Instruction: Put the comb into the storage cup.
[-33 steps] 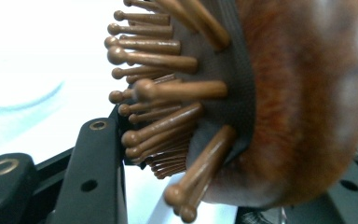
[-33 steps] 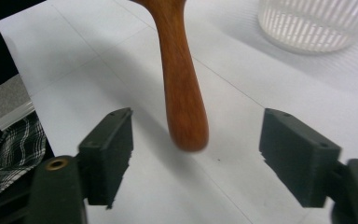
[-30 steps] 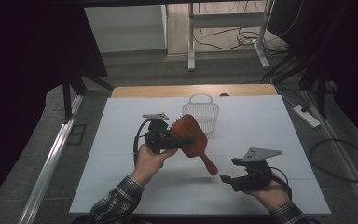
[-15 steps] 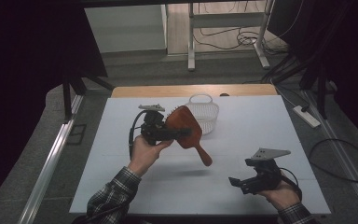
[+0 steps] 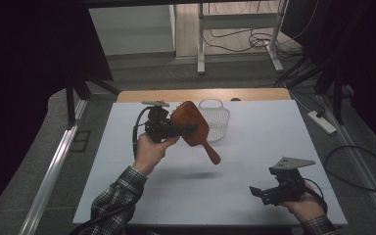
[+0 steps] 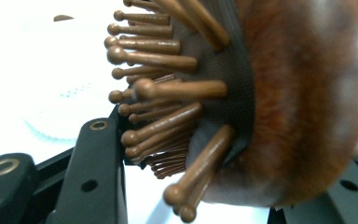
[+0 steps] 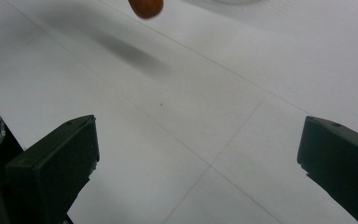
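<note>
Just in front of the white basket (image 5: 214,122), the left gripper (image 5: 188,128) squeezes a wooden hairbrush (image 5: 194,128) by its head (handle pointing down twd the table (image 5: 254,147)). Nearer the person, the right gripper (image 5: 255,191) has just spread wide, w/ nothing inside.

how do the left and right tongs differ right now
The left tongs are shut on the wooden hairbrush; the right tongs are wide open with nothing between the jaws, having just been opening. The left tongs are held up in the air beside the white basket; the right tongs sit low near the table's front edge. Both are black, each held in one hand.
</note>
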{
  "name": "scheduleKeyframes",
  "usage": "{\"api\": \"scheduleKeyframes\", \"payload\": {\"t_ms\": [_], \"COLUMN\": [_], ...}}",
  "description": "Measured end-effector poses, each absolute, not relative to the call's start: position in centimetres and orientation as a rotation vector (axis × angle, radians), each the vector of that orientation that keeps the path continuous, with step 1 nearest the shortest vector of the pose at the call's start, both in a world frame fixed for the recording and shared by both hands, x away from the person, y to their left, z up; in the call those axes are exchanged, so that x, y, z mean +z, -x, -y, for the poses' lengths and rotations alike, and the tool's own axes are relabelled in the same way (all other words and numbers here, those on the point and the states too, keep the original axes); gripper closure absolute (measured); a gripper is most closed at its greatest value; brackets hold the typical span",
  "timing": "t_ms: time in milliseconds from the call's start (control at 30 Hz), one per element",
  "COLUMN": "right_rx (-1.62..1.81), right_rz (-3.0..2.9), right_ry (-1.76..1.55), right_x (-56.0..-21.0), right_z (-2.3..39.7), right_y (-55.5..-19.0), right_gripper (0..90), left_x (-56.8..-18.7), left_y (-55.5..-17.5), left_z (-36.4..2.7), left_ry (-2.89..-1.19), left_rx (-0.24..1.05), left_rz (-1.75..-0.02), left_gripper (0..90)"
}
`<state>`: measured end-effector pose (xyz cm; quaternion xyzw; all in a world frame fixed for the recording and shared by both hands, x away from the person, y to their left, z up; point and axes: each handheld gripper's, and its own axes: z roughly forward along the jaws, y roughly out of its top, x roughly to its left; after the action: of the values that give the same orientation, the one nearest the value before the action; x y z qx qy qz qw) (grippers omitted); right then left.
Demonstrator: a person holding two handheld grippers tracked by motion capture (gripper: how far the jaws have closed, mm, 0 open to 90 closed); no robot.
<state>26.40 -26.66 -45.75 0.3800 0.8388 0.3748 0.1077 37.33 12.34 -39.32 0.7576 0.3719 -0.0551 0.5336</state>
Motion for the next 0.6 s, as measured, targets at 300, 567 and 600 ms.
{"api": "scheduleKeyframes", "payload": {"t_ms": [300,567,600], "right_rx": [1.039,0.992,0.980], "right_rz": [-2.437,-2.394,-2.389], "right_ry": [-1.231,-1.301,-1.305], "right_x": [-46.0,-46.0,-46.0], "right_z": [28.7,30.2,30.3], "right_y": [-25.7,-24.8,-24.7], "right_gripper": [0.0,0.0,0.0], "left_x": [-38.0,-37.1,-37.0], "left_y": [-37.9,-38.6,-38.7], "left_z": [-12.9,-13.3,-13.4], "left_ry": [-1.789,-1.775,-1.774], "left_rx": [-0.107,-0.095,-0.093], "left_rz": [-0.887,-0.895,-0.898], "left_gripper": [51.1,51.1,51.1]}}
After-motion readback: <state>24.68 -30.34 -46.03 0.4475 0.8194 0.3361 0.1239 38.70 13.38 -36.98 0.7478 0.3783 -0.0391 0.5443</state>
